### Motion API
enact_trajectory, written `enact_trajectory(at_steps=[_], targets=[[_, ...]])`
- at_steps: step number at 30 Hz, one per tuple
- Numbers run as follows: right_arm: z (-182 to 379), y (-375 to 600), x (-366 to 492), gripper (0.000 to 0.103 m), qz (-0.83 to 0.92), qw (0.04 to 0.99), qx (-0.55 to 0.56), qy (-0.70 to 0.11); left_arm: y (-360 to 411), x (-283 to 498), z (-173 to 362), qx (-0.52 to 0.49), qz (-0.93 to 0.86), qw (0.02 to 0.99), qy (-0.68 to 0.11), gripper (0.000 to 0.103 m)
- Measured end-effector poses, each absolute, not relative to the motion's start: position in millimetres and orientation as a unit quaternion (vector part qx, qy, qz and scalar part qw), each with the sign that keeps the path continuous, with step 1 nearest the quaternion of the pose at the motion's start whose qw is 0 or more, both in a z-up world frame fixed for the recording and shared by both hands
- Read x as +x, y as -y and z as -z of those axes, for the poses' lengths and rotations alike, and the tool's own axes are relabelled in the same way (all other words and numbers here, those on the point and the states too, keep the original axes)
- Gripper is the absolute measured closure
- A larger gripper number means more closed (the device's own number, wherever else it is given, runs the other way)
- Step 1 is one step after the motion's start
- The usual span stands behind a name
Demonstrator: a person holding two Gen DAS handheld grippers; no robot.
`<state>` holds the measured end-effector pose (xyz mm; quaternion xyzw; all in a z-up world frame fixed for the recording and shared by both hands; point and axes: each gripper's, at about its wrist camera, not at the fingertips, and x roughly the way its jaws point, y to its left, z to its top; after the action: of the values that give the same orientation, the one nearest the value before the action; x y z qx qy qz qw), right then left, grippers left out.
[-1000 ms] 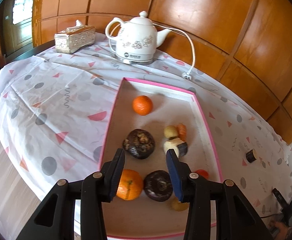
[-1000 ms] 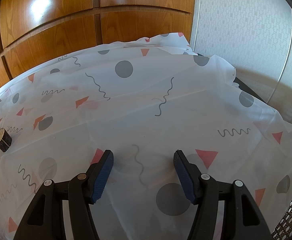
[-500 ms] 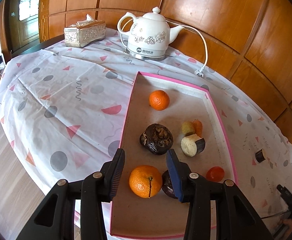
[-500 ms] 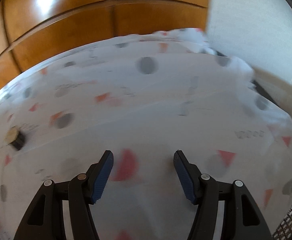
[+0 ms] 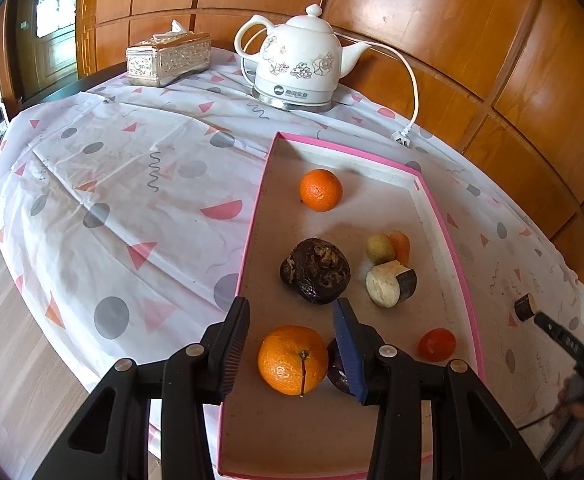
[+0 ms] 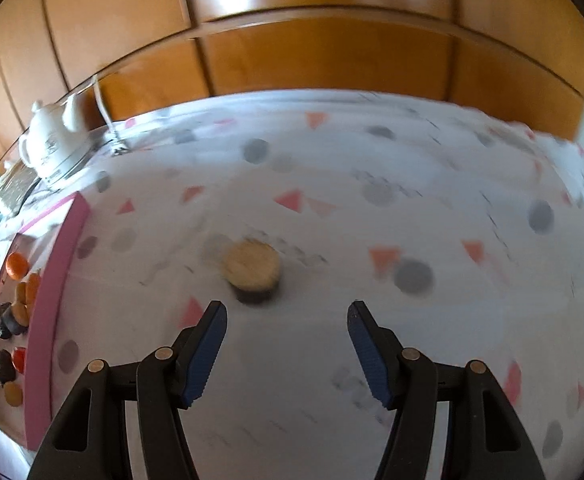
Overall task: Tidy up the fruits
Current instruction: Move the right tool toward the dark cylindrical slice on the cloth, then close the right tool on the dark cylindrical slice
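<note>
Swinging leftward since a second ago, the right gripper [image 6: 286,350] now faces the loose eggplant slice [image 6: 253,270], which before sat far off at the left edge of its view; the left gripper [image 5: 292,346] has pulled back and risen, so more of the tray shows.

Taking the pink-rimmed tray [image 5: 450,240] as the landmark: the patterned tablecloth [image 5: 131,200] lies under it and spreads all around. Beyond its far end stands the white kettle [image 5: 298,66], its cord plug [image 5: 402,139] lying just off the far right corner, and the silver tissue box [image 5: 167,58] is farther left of the kettle.

Inside the tray, a big orange [image 5: 293,360] lies at the near end between the left gripper's spread, empty fingers, with a dark fruit [image 5: 336,368] touching its right side. A second dark wrinkled fruit [image 5: 315,270] sits mid-tray, an eggplant chunk [image 5: 390,283] to its right, a smaller orange [image 5: 320,190] toward the far end, a small yellowish fruit [image 5: 380,248] and small carrot-coloured piece [image 5: 400,245] together by the right wall, and a red tomato [image 5: 436,345] near the right rim.

Outside the tray, to its right on the cloth, rests the slice, just ahead of the right gripper's wide-apart, empty fingers; that view is blurred.
</note>
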<state>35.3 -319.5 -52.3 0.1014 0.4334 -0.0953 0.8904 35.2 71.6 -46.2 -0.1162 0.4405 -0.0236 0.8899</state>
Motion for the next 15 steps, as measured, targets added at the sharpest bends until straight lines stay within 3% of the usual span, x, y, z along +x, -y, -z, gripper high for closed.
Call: enact_trajectory(at_steps=[8,10,11,15], targets=[[74.1,305.4,81.9,0.04,0.099,0.869,0.052,-0.482,-73.3,33.4,44.6,-0.119,0.017,0.892,-0.436,0.056],[76.0,304.1,83.6,0.05,0.092,0.87,0.052,-0.481,-74.5,32.5,43.3,-0.12,0.015,0.893,-0.434,0.056],[76.1,302.3,84.9,0.064,0.091,0.872,0.048,-0.479,-75.1,32.2,42.4,-0.121,0.013,0.894,-0.432,0.056],[75.2,298.9,84.2,0.067,0.089,0.873,0.033,-0.478,-76.9,31.1,39.7,-0.124,0.008,0.896,-0.426,0.056]])
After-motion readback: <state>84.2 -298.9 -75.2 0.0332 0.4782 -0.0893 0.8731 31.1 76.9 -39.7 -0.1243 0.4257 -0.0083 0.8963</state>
